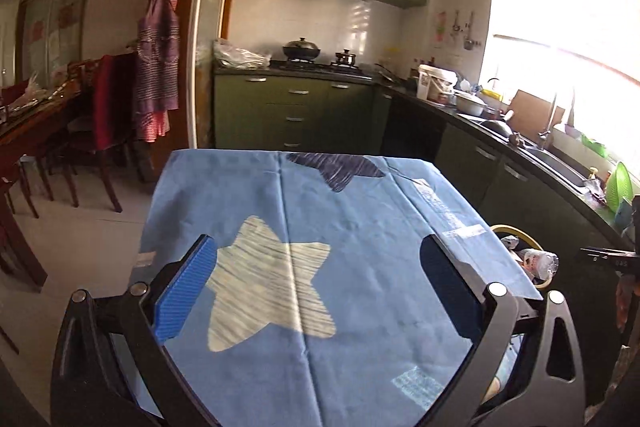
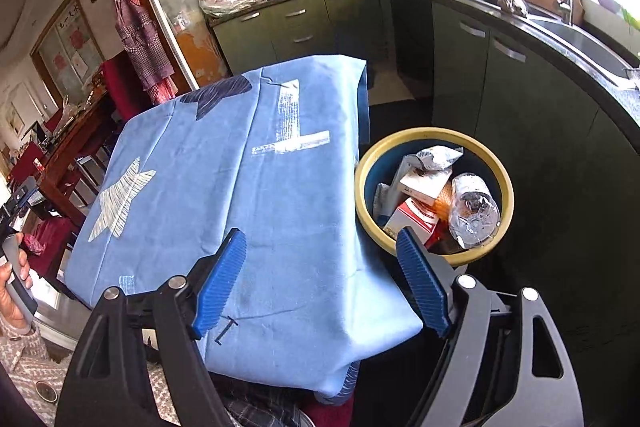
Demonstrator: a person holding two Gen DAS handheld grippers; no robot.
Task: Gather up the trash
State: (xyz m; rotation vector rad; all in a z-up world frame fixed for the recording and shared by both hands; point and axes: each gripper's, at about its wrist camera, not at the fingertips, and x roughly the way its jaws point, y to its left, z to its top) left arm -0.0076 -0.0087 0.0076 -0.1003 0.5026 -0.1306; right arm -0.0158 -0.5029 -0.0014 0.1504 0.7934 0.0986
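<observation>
The right gripper (image 2: 320, 279) hangs nearest, blue ribbed pads spread, nothing between them, over the near corner of a blue star-printed cloth-covered table (image 2: 224, 163). The left gripper (image 1: 320, 295) gapes equally empty above it. Just beside the table's right edge stands a yellow-rimmed round blue bin (image 2: 505, 187), holding a crumpled clear plastic bottle (image 2: 474, 211) and red-and-white cartons (image 2: 412, 215). Dark floor lies open beyond.
</observation>
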